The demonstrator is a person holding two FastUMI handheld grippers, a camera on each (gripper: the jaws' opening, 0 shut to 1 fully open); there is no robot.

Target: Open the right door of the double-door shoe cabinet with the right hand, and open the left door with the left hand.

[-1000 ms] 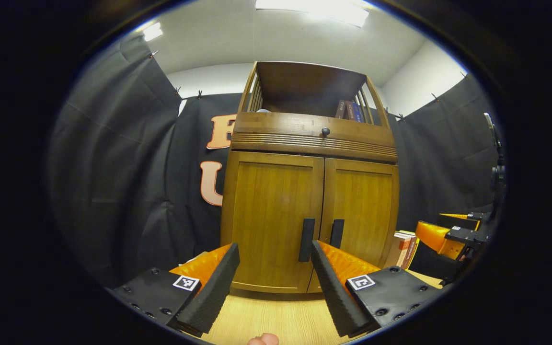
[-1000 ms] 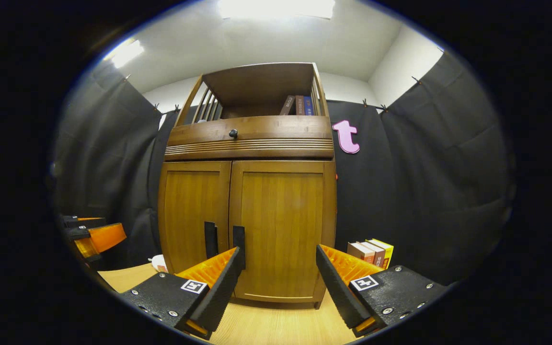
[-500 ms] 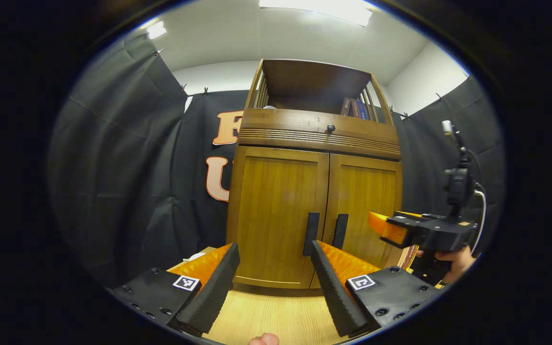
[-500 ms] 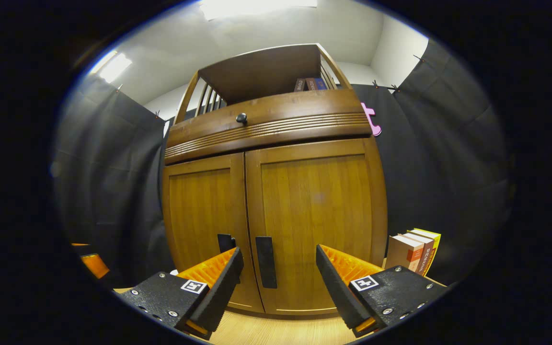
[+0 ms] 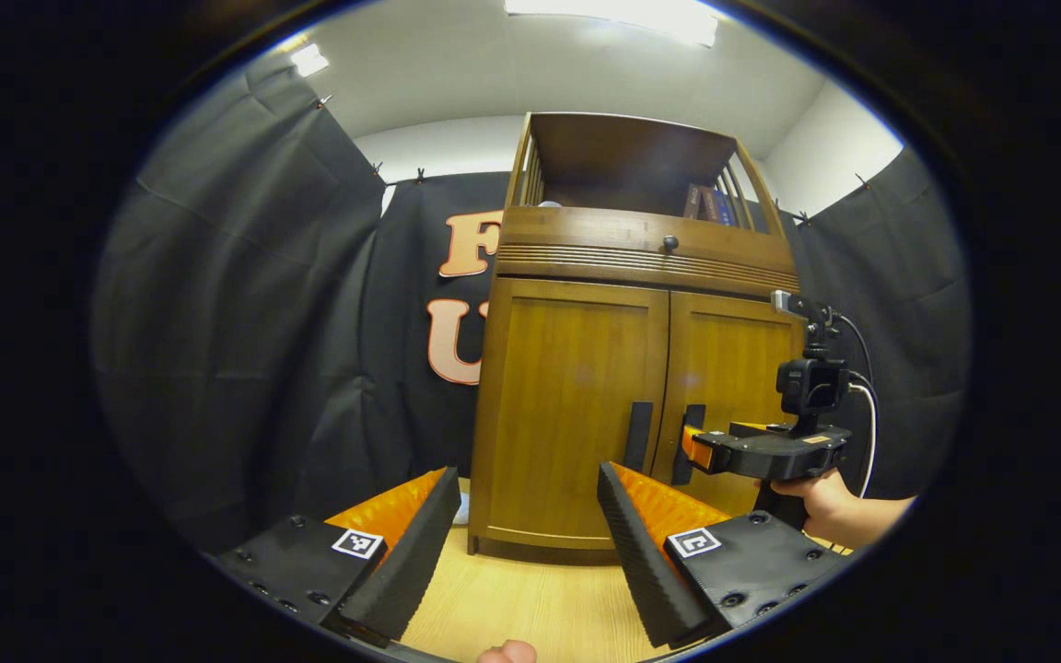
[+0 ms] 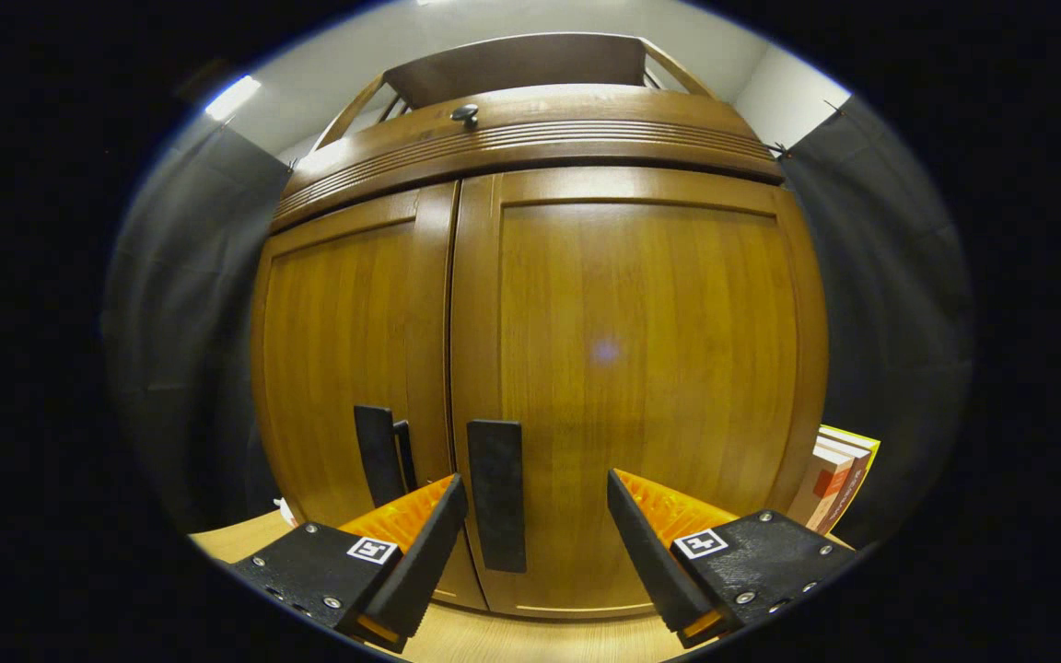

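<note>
1. The cabinet stands on the worktop against the black cloth wall, both doors closed. The right door and left door meet at a narrow seam, each with a dark upright handle beside it.
2. The right handle sits between the right gripper fingers in the right gripper view. The jaws are spread wide, and whether either finger touches the handle cannot be told.
3. The left gripper hangs back from the cabinet, jaws released and holding nothing. The left handle is well ahead of it.
4. Above the doors runs a drawer front with a small round knob. Over that is an open shelf with slatted sides, holding a few books at its right end.
5. More books stand on the worktop just beside the cabinet's right side, seen in the right gripper view.
6. The left gripper view takes in the right gripper from the side, its tips at the right handle, a hand gripping it from below and a small camera mounted on top.
7. A fingertip peeks in at the bottom of the left gripper view.
</note>
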